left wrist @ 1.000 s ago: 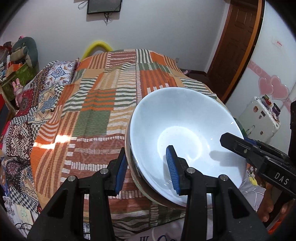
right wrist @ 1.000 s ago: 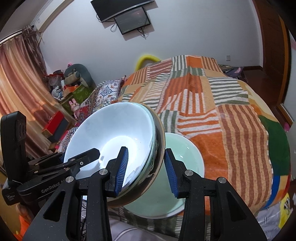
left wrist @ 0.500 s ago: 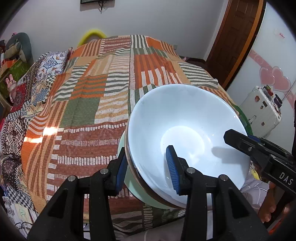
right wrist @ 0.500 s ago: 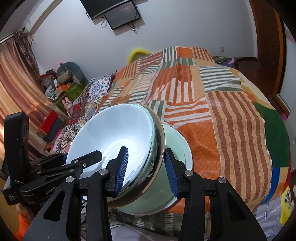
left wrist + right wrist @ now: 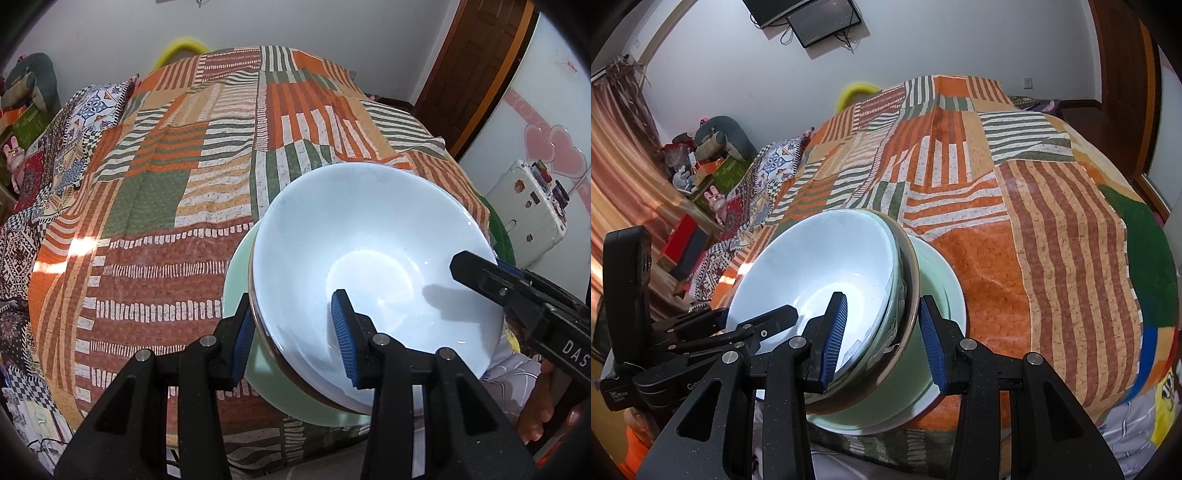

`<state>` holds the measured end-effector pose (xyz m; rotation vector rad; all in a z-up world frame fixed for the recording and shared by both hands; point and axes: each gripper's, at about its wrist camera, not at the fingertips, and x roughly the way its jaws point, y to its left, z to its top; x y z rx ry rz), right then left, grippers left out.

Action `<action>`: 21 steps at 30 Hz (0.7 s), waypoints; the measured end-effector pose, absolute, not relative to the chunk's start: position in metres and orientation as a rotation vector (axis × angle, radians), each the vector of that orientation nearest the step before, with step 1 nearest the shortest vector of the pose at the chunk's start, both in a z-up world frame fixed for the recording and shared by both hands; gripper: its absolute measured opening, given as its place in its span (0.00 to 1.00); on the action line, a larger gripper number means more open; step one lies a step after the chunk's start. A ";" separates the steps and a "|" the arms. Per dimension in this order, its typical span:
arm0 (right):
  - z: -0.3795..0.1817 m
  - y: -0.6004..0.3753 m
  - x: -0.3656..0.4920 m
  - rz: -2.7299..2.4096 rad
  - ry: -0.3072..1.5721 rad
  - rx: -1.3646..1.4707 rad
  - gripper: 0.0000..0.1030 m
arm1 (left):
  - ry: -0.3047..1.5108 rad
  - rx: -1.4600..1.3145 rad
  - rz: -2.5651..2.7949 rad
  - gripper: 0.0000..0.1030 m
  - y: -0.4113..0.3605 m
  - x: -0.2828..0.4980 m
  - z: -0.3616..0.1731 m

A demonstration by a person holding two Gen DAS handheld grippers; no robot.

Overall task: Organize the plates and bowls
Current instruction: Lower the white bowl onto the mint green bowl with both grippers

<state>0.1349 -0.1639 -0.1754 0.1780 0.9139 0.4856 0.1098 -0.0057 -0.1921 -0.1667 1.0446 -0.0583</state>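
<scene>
A white bowl (image 5: 369,240) sits nested in a steel-rimmed bowl (image 5: 910,280), and I hold this stack tilted from both sides. My left gripper (image 5: 291,339) is shut on the stack's near rim, one pad inside the white bowl and one outside. My right gripper (image 5: 882,339) is shut on the opposite rim in the same way; it also shows in the left wrist view as my right gripper (image 5: 480,273). Under the stack, a pale green dish (image 5: 238,269) rests on the bed's near edge. Whether the stack touches the dish (image 5: 942,288) I cannot tell.
A striped patchwork bedspread (image 5: 177,177) covers the bed beyond the dish. Boxes and soft toys (image 5: 713,170) crowd the floor at the left. A wooden door (image 5: 476,62) and a white suitcase (image 5: 528,206) stand to the right. A person's hand (image 5: 535,406) shows low right.
Both grippers have sunk with the bowl stack toward the bed. The green dish now shows more from under the stack. Neither grip has changed.
</scene>
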 end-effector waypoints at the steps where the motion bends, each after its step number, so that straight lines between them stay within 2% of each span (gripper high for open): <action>1: -0.176 -0.164 0.135 0.485 0.914 0.177 0.36 | 1.045 -0.168 -0.060 0.40 -0.005 0.111 -0.192; 21: -0.180 -0.173 0.132 0.481 0.911 0.162 0.39 | 0.994 -0.146 -0.077 0.44 -0.009 0.100 -0.182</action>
